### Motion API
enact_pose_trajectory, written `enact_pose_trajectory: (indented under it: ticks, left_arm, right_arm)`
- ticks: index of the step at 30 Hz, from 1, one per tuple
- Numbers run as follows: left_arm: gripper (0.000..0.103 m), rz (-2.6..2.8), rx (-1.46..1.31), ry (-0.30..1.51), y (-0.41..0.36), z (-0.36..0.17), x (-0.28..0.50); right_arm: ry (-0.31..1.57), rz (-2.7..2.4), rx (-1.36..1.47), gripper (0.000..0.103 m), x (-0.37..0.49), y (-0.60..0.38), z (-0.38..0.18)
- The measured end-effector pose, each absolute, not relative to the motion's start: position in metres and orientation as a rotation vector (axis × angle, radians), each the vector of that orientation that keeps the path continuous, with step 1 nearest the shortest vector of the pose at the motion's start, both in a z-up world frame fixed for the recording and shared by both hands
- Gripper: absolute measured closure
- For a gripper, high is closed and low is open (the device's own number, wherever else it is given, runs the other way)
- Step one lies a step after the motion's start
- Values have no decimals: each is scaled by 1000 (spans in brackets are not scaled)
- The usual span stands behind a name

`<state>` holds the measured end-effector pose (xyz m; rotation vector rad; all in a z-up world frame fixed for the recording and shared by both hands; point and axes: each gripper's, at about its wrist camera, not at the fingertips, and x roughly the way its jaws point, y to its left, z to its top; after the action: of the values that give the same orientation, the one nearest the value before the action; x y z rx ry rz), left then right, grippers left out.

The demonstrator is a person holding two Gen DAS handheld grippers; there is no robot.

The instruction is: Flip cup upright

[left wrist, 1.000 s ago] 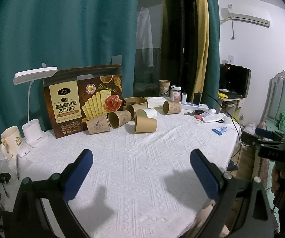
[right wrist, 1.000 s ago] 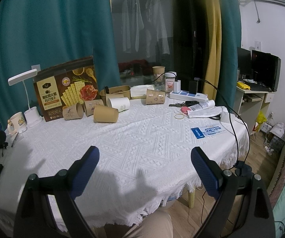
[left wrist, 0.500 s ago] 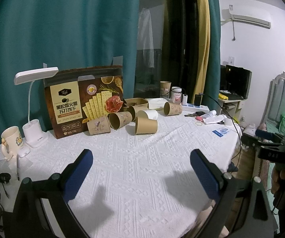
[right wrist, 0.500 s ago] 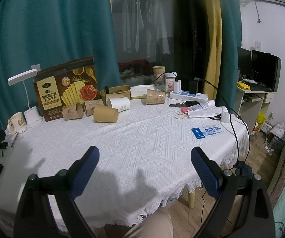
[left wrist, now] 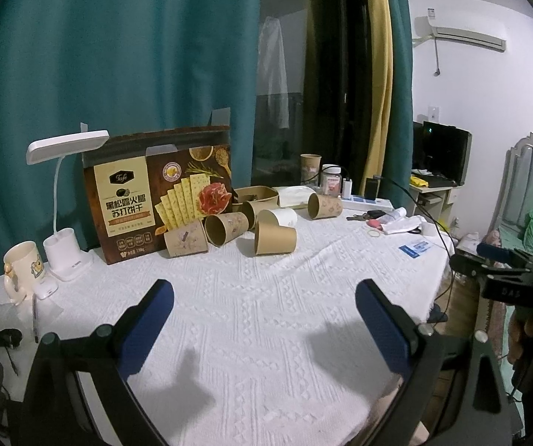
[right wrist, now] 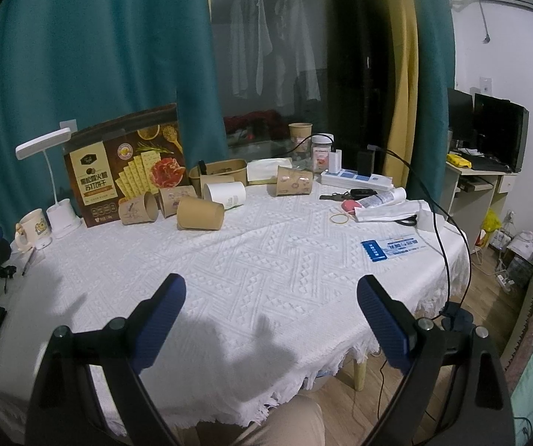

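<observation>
Well ahead of the wide-open, empty left gripper and right gripper, paper cups lie toppled; flipping apparently not yet begun.

L gripper & R gripper, jaws wide

Black angular frames carry both tools: the left gripper and the right gripper each show two blue ribbed fingers on black arms with round silver screws at the joints. Beige trousers show below the right one.
</observation>
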<state>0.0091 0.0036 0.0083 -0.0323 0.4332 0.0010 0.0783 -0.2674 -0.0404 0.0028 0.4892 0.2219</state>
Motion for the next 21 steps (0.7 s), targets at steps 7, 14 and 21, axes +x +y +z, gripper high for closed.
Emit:
enact_pose_trajectory:
  ticks: [7,14,21]
  left_arm:
    - [5,1,-33,433,3,8,8]
    - [5,1,-32,436,2,7,9]
    - [5,1,-13,440,-5,8,20]
  right_arm:
    - [491,221,2,11,75,-262,-43]
    - [491,220,2,11,76,-262,-44]
    - [496,217,0,11,77,-261,-42]
